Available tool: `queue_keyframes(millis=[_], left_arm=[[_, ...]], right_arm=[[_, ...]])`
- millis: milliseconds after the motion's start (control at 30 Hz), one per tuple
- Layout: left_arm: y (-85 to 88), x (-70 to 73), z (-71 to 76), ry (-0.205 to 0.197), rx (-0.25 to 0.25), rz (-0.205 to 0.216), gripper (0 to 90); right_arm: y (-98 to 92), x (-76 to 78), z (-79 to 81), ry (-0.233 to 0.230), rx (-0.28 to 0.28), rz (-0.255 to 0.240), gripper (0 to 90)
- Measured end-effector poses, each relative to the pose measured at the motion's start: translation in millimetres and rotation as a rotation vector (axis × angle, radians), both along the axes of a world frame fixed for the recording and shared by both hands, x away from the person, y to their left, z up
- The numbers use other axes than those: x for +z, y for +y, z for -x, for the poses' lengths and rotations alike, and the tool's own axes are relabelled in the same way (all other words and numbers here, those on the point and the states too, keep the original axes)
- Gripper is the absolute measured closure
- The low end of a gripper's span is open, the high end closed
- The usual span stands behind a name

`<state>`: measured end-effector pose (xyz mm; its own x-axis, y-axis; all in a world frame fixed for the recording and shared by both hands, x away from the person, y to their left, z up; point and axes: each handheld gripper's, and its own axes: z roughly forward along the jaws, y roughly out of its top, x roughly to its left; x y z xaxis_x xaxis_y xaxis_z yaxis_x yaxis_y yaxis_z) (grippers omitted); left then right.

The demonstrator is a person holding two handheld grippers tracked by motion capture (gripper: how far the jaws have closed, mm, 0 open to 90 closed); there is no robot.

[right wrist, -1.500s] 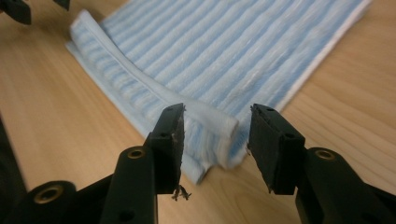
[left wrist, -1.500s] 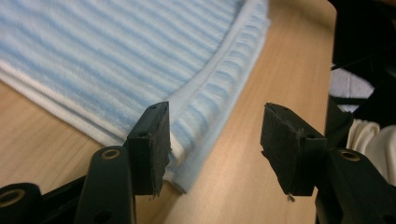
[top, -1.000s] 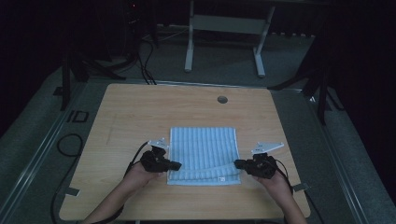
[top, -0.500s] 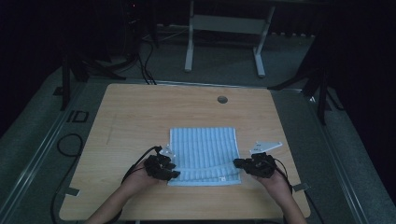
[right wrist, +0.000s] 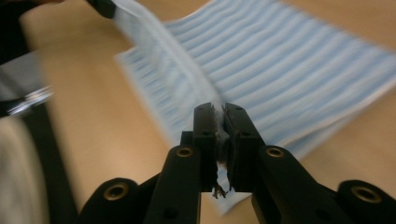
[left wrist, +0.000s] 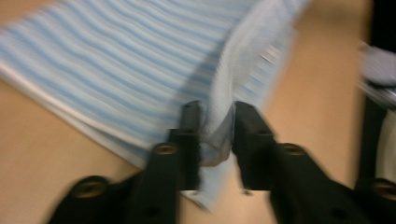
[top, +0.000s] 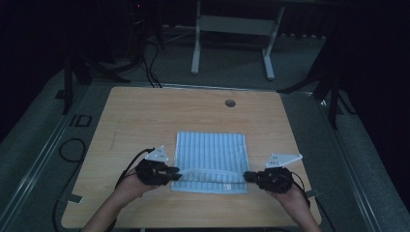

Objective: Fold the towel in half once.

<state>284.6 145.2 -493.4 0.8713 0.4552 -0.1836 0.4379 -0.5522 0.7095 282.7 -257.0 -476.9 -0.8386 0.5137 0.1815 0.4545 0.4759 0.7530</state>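
Observation:
A blue-and-white striped cloth (top: 210, 154) lies folded flat on the wooden table (top: 145, 116), near its front edge. My left gripper (top: 175, 174) is shut on the cloth's near left corner, and my right gripper (top: 247, 176) is shut on its near right corner. Between them the near edge is lifted off the table as a taut strip. In the left gripper view the cloth (left wrist: 116, 60) is pinched between the black jaws of the left gripper (left wrist: 215, 122). The right gripper view shows the cloth (right wrist: 299, 60) clamped in the right gripper (right wrist: 219, 116), its raised edge running away to the upper left.
A round cable hole (top: 230, 103) sits near the table's far edge. Bare wood lies to the left and beyond the cloth. A white metal frame (top: 232, 29) stands on the floor behind the table. Cables (top: 72, 150) trail off the left side.
Both grippers have closed in on the cloth's near corners and taken hold of them. The near edge has risen off the table between them.

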Motion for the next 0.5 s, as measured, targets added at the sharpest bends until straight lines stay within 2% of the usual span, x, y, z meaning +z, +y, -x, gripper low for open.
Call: queue_keyframes(millis=[33,67,100,200,267,367,433,500], left_arm=[[0.6,-1.3,4.6,0.020,-0.021,-0.002,64.9],[0.9,-2.7,8.6,0.025,-0.022,-0.017,58.3],[1.9,-4.0,10.9,0.030,-0.006,-0.027,56.0],[7.2,-7.8,9.4,0.054,0.023,-0.021,52.5],[10.9,-10.3,4.8,0.065,0.056,-0.013,52.6],[13.3,-14.7,-2.5,0.070,0.082,-0.020,52.5],[14.2,-17.6,-8.0,0.081,0.091,-0.010,52.5],[14.0,-20.0,-14.0,0.073,0.115,-0.013,52.5]], right_arm=[[-0.6,-3.2,6.5,0.022,0.024,-0.009,79.5],[-1.3,-6.5,12.2,0.033,0.033,-0.003,75.1],[-2.4,-9.5,16.1,0.041,0.036,0.002,73.3],[-8.0,-12.7,19.7,0.048,0.004,0.000,68.8],[-11.9,-12.1,17.1,0.055,-0.018,-0.019,68.0],[-14.6,-10.4,11.9,0.034,-0.044,-0.012,66.4],[-15.5,-11.2,5.7,0.029,-0.058,0.001,65.7],[-16.3,-13.1,-2.8,0.030,-0.072,0.009,64.7]])
